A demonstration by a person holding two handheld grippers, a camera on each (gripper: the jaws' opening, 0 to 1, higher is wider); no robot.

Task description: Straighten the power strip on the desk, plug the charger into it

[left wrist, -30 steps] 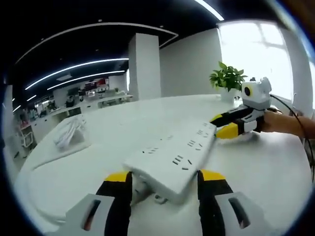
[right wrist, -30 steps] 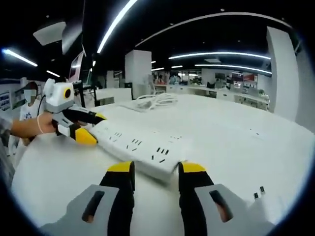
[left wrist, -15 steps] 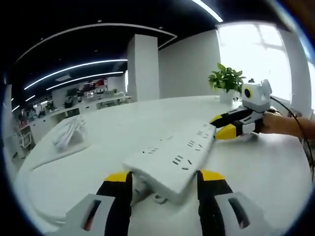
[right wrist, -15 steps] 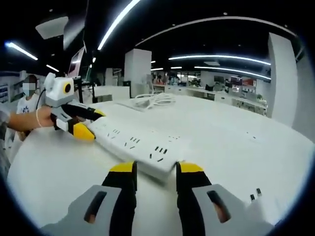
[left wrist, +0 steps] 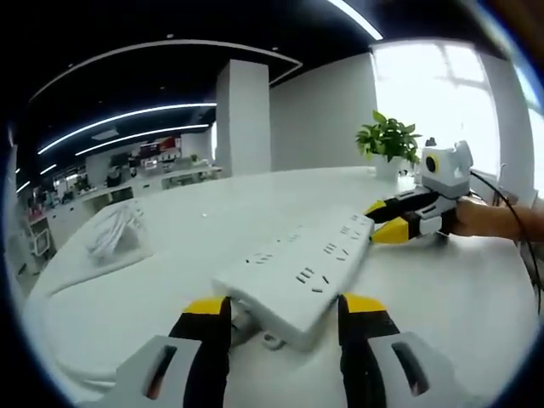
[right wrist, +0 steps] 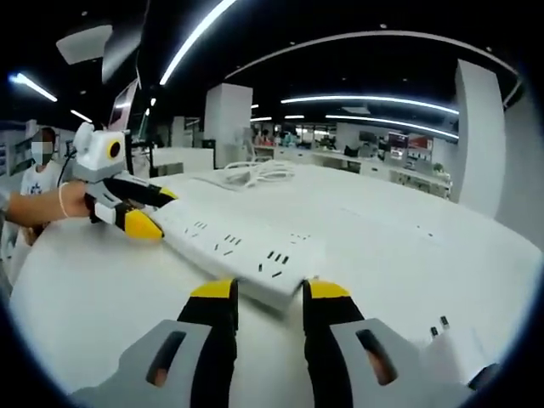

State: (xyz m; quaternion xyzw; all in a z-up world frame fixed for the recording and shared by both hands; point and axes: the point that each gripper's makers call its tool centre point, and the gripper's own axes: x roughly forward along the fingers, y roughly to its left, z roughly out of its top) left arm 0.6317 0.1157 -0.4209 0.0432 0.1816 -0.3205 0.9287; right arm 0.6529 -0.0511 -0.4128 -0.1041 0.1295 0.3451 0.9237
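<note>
I have each tool clamped on one end of the power strip [left wrist: 297, 276], left tool [left wrist: 280, 316] and right tool [right wrist: 267, 299], lifting it level to square it on the table [right wrist: 102, 280], charger [right wrist: 455, 344] waiting at 4 o'clock.

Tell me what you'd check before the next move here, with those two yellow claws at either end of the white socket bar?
1. Left gripper on its end of the power strip: ok, the jaws stand either side of the near end.
2. Right gripper on the other end: ok, the jaws bracket that end.
3. Grip is firm: cannot tell, the contact is hidden under the strip.
4. Sockets face up and are free: ok, all visible sockets are unoccupied.
5. Charger located: ok, its white body with prongs lies on the desk beside the right gripper, not plugged in.
6. Coiled white cable out of the way: ok, it lies apart from the strip.
</note>
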